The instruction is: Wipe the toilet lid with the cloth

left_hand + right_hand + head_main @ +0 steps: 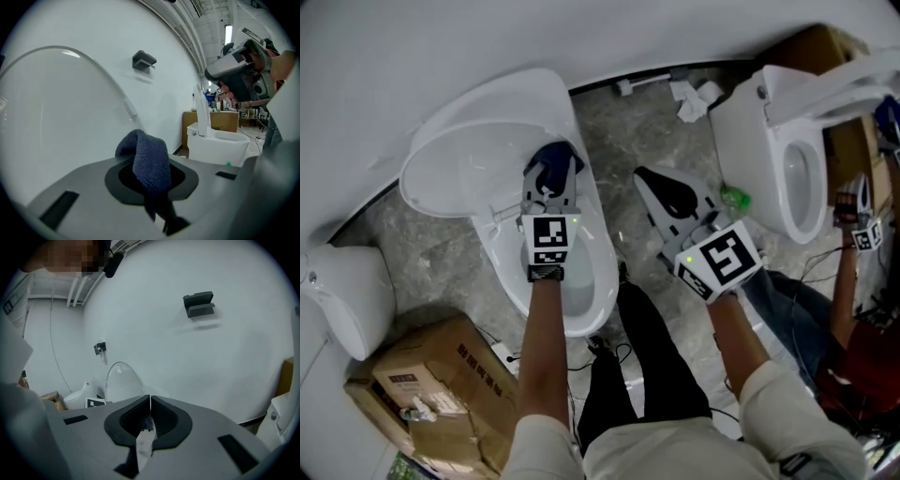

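right claw (pixel 646 177) closed | left claw (pixel 551 176) clamps blue cloth (pixel 558 155) above toilet bowl (pixel 598 281) | lid (pixel 450 159) raised

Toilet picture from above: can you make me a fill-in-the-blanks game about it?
The left gripper is shut on a dark ___ cloth.
The toilet lid is flipped ___, not down.
The right gripper is shut and holds ___.
Missing words: blue; up; nothing.
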